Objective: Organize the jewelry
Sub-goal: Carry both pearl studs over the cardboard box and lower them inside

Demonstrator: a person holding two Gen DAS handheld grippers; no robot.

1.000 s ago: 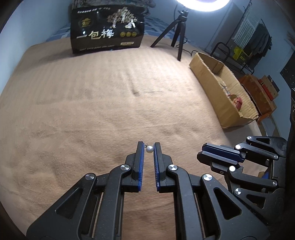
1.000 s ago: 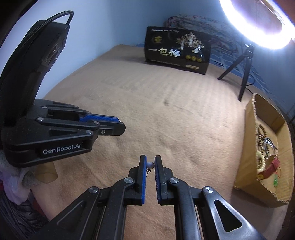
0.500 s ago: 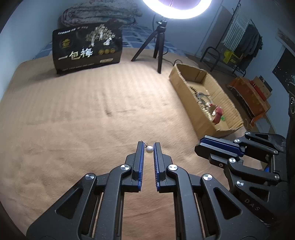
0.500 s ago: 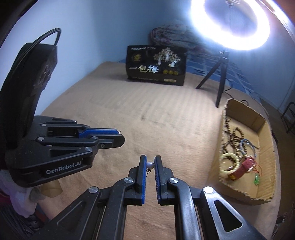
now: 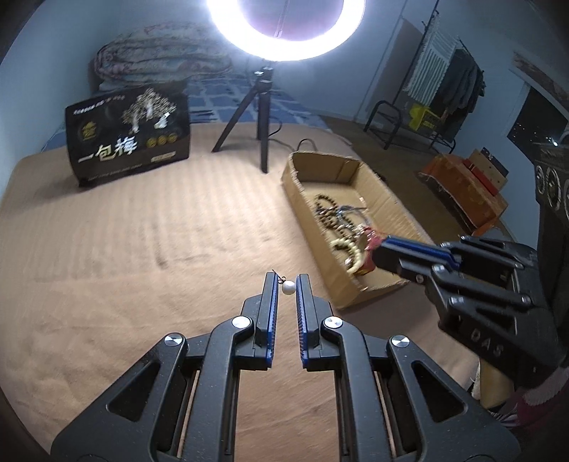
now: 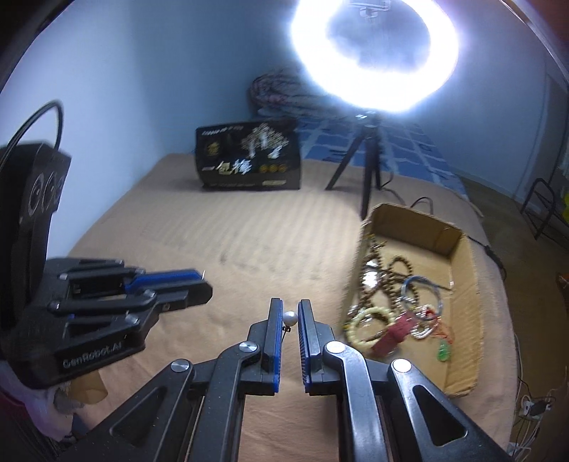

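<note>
Left tongs: my left tongs [image 5: 287, 280] are clenched on a pearl earring [image 5: 288, 286], pinched right at the fingertips, its thin hook poking out past the left finger.
Right tongs: my right tongs [image 6: 291, 308] grip a second pearl earring [image 6: 290, 317] the same way, its wire hanging down between the blue pads [image 6: 274, 341].
Height: I hold both pairs above the bed [image 5: 142, 231], its tan blanket beneath them.
Cardboard box [image 6: 458, 248]: lies along the bed's right edge, open on top, ahead and to the right of both tongs.
Box contents: a tangle of bead bracelets [image 6: 370, 320], dark bead strings, a red piece and a small green pendant [image 6: 443, 353].
Far end of bed: a black printed bag [image 5: 128, 138] stands upright, and a ring light [image 5: 284, 32] on a tripod stands beside it, near the box's far end.
</note>
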